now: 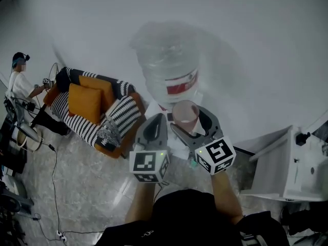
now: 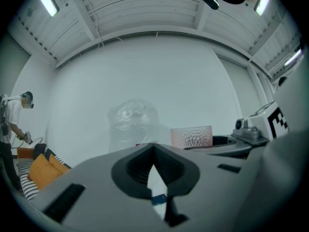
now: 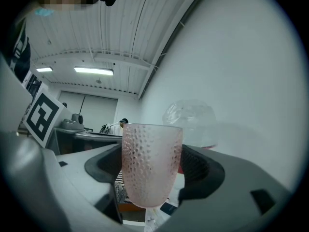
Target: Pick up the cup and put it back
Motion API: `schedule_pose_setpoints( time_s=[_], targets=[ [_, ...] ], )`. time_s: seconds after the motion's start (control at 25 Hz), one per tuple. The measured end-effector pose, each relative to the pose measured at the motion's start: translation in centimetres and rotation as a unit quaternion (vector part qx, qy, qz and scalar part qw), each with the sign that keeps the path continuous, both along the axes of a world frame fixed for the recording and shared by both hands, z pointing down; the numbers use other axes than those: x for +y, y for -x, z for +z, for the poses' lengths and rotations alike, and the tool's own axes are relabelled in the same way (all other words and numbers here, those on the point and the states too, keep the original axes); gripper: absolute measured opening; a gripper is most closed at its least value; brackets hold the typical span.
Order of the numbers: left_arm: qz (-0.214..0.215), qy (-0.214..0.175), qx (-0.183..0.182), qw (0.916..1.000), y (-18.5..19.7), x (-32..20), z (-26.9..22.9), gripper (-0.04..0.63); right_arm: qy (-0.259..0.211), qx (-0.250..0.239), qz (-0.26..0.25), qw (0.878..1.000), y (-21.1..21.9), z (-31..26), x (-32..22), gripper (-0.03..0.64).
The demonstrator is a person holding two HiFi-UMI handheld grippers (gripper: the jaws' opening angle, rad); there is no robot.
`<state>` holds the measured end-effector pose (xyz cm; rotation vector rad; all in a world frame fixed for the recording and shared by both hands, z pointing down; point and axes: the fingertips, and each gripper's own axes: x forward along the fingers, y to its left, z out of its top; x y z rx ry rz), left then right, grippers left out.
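Note:
A pink dimpled cup [image 1: 184,111] stands upright between the jaws of my right gripper [image 1: 187,118], which is shut on it. In the right gripper view the cup [image 3: 150,163] fills the middle, held at its sides by the right gripper [image 3: 152,170]. My left gripper [image 1: 158,119] hovers just left of it, shut with nothing in it. In the left gripper view the left gripper [image 2: 154,151] has its tips together, and the cup [image 2: 191,137] shows to the right. Beyond both stands a large clear water bottle [image 1: 169,60] on a white dispenser.
A striped sofa [image 1: 118,117] with orange cushions [image 1: 84,101] sits to the left, with a person [image 1: 20,83] beside it. A white stand [image 1: 287,168] is at the right. Cables [image 1: 54,188] trail over the tiled floor. A white wall rises behind the bottle [image 3: 190,122].

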<state>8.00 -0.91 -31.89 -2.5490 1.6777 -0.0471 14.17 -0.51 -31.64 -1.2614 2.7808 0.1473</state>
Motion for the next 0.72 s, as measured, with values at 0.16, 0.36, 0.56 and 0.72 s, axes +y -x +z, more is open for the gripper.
schedule_pose_setpoints(
  time_s=[0.16,0.36,0.56,0.72],
  targets=[
    [0.000,0.000,-0.005,1.0000,0.1,-0.3,0.2,0.012,0.000,-0.001,-0.005,1.000,0.3,0.3,-0.2,0.373],
    [-0.009,-0.002,-0.020,0.9998,0.5,-0.6,1.0,0.012,0.008,-0.006,-0.016,1.000,0.9,1.3,-0.6,0.373],
    [-0.012,-0.005,-0.030,0.9995,1.3,-0.2,2.5,0.012,0.017,-0.005,-0.034,0.999,2.1,2.7,-1.3,0.373],
    [-0.014,0.003,-0.024,0.9996,2.8,-0.3,3.3,0.012,0.020,-0.007,-0.045,0.999,3.3,3.7,-2.4,0.373]
  ],
)
